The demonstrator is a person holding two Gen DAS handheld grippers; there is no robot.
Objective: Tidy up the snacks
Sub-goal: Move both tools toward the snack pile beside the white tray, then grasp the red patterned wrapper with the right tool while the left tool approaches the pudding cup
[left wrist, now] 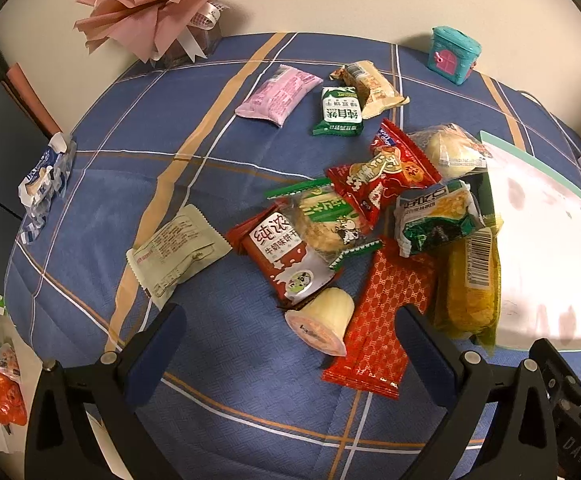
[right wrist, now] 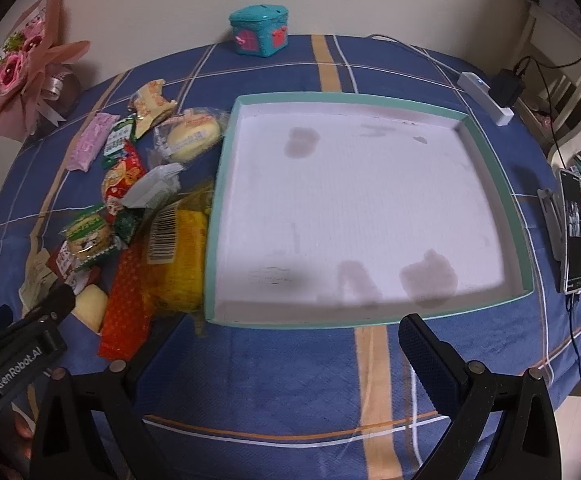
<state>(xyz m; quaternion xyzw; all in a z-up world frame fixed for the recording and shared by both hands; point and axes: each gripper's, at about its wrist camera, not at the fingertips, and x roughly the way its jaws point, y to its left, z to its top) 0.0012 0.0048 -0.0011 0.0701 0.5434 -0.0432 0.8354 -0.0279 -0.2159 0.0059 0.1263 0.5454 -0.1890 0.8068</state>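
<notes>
A heap of wrapped snacks lies on the blue tablecloth: a jelly cup [left wrist: 320, 320], a long red packet [left wrist: 386, 312], a yellow packet [left wrist: 470, 288], a red milk-biscuit pack [left wrist: 278, 248] and a cream sachet [left wrist: 178, 248]. Further back lie a pink pack [left wrist: 278, 94] and a green pack [left wrist: 340, 110]. My left gripper [left wrist: 290, 320] hangs open above the table, the jelly cup just between its fingers. A shallow teal-rimmed box [right wrist: 226, 184] with a white floor holds nothing. My right gripper [right wrist: 290, 332] stands open before the box's near rim. The left gripper's finger [right wrist: 56, 300] shows at the left of the right wrist view.
A pink paper bouquet [left wrist: 158, 4] and a small teal tin [left wrist: 454, 52] stand at the table's back edge. A blue-white wrapper [left wrist: 44, 184] lies at the left edge. A power strip [right wrist: 486, 96], cables and a phone on a stand [right wrist: 572, 228] sit right of the box.
</notes>
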